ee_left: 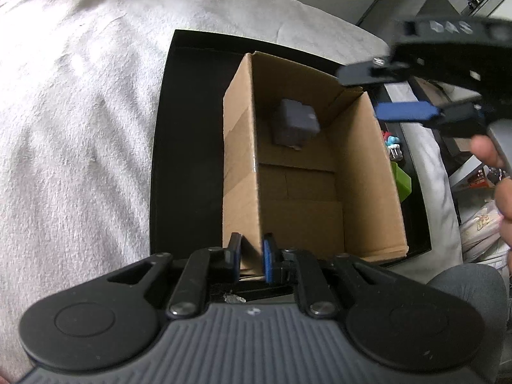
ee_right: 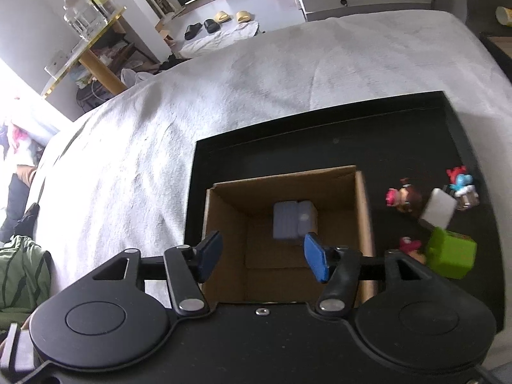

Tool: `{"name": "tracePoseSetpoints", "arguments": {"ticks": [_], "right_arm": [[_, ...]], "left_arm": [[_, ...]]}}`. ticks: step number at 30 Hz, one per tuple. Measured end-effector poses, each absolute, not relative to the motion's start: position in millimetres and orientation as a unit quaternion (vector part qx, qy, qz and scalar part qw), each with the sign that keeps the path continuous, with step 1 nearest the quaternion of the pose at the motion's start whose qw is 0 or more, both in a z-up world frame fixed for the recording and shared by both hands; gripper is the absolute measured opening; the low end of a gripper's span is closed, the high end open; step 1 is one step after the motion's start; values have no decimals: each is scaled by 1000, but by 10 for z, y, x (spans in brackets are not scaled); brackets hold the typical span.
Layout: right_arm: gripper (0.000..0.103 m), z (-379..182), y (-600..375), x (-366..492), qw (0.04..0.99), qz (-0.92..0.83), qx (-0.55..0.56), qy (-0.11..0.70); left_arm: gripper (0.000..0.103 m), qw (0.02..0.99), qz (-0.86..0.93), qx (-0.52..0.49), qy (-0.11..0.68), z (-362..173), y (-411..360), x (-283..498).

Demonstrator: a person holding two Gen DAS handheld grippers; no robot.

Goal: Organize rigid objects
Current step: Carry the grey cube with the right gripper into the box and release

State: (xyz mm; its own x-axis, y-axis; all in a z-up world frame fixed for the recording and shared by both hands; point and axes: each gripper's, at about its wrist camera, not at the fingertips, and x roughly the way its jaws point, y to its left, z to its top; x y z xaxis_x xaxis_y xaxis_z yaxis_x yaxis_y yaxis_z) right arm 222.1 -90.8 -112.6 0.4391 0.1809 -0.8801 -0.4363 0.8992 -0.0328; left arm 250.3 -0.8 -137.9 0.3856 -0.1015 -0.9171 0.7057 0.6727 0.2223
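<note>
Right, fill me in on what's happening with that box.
A person is sorting small objects into a cardboard box that stands in a black tray on a grey-covered surface. The left gripper is clamped on the box's near wall, steadying it. The right gripper hangs over the box, jaws apart and empty. A grey block is inside the box. A green cube and some toy figures wait in the tray beside it.

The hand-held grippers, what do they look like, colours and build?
Both look alike: the left hand-held gripper and right hand-held gripper have black bodies with round side discs, black link arms on silver pivot pins, and blue pads on the fingers. The left one has a ribbed grey centre panel.
</note>
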Motion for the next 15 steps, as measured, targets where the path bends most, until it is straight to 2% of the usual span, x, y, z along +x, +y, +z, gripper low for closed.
{"name": "tracePoseSetpoints", "arguments": {"ticks": [15], "right_arm": [[58, -711, -1592, 2355, 864, 152, -96, 470]], "left_arm": [[13, 775, -249, 321, 484, -1417, -53, 2492]]}}
